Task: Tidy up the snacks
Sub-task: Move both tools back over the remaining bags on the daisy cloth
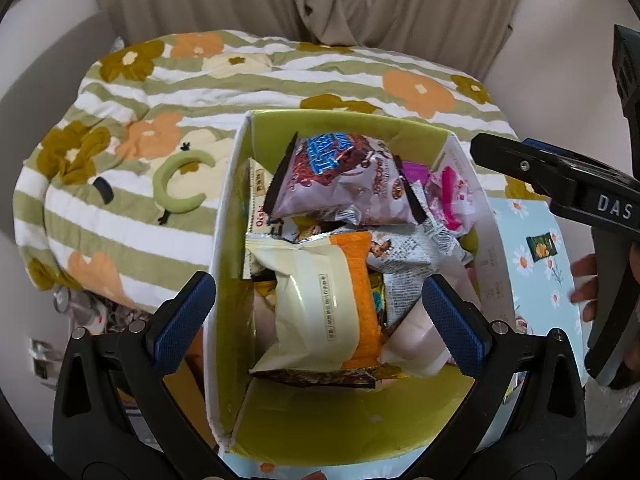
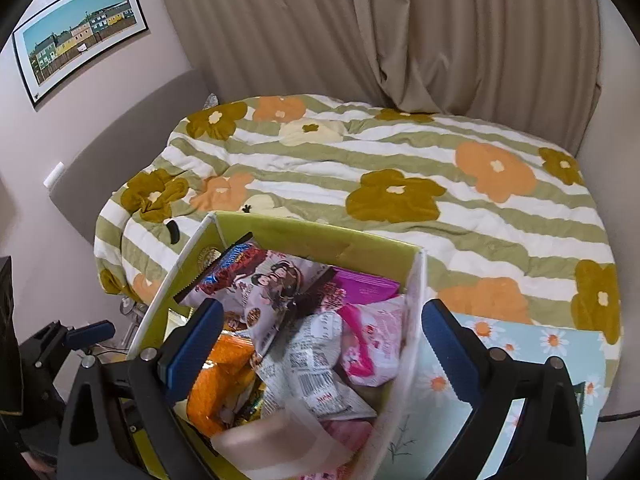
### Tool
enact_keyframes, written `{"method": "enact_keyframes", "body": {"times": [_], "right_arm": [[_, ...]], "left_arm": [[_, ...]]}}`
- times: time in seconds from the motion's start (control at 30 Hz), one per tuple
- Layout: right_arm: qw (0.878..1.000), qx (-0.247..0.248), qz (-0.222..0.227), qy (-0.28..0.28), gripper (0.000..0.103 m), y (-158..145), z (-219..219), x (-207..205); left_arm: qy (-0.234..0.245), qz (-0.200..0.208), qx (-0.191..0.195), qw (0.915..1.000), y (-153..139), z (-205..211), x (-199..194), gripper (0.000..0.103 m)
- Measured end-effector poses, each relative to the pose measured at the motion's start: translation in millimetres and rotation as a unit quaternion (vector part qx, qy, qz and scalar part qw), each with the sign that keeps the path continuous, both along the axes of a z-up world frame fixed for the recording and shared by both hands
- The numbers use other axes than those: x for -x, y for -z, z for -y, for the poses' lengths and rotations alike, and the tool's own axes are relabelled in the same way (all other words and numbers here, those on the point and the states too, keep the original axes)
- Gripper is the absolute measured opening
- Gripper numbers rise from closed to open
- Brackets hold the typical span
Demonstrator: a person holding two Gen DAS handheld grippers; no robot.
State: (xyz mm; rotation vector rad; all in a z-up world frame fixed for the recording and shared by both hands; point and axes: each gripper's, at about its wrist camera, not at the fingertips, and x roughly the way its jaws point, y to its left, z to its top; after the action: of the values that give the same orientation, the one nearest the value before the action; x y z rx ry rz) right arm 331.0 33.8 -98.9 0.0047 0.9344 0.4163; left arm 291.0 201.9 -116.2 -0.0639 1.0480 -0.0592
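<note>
In the left wrist view, the left gripper [image 1: 320,320] is seen with its fingers apart, over one cream and orange packet [image 1: 320,308] that lies on top in one green box [image 1: 344,432]. One purple bag [image 1: 344,180] lies further in. One small green packet [image 1: 541,247] lies on the flowered cloth [image 1: 532,240] outside.

In the right wrist view, the right gripper [image 2: 320,344] is held spread wide, empty, above the box [image 2: 412,300]; one pink packet [image 2: 372,344] lies between its fingers.

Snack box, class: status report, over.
Both tools open, left, right, holding nothing. Box full of snacks. One green packet outside, on the floral cloth. Nothing blocking.
</note>
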Motion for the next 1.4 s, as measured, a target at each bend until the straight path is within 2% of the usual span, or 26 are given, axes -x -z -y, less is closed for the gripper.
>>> {"method": "enact_keyframes", "body": {"times": [0.2, 0.43, 0.57, 0.7, 0.97, 1.2, 1.27, 1.4], "right_arm": [[0.999, 0.015, 0.015, 0.033, 0.099, -22, 23, 19], [0.997, 0.022, 0.038, 0.065, 0.099, -44, 71, 46], [0.995, 0.031, 0.054, 0.079, 0.099, -50, 111, 59], [0.994, 0.043, 0.056, 0.079, 0.099, -47, 154, 64], [0.997, 0.052, 0.023, 0.058, 0.099, -5, 239, 64], [0.996, 0.078, -0.015, 0.042, 0.099, 42, 284, 58], [0.995, 0.091, -0.017, 0.025, 0.099, 55, 291, 55], [0.989, 0.129, -0.007, -0.066, 0.099, 87, 293, 40]], "left_arm": [[0.035, 0.010, 0.003, 0.9993, -10, 17, 0, 0.102], [0.070, 0.028, 0.004, 0.9971, -24, 70, 13, 0.102], [0.071, 0.039, -0.001, 0.9968, -28, 110, 26, 0.102], [0.048, 0.038, -0.002, 0.9981, -25, 153, 42, 0.102], [0.007, 0.027, 0.007, 0.9996, 5, 236, 82, 0.102], [-0.005, -0.022, -0.003, 0.9997, 48, 281, 94, 0.102], [-0.010, -0.039, -0.009, 0.9992, 63, 288, 94, 0.102], [-0.024, -0.064, -0.008, 0.9976, 89, 292, 95, 0.102]]}}
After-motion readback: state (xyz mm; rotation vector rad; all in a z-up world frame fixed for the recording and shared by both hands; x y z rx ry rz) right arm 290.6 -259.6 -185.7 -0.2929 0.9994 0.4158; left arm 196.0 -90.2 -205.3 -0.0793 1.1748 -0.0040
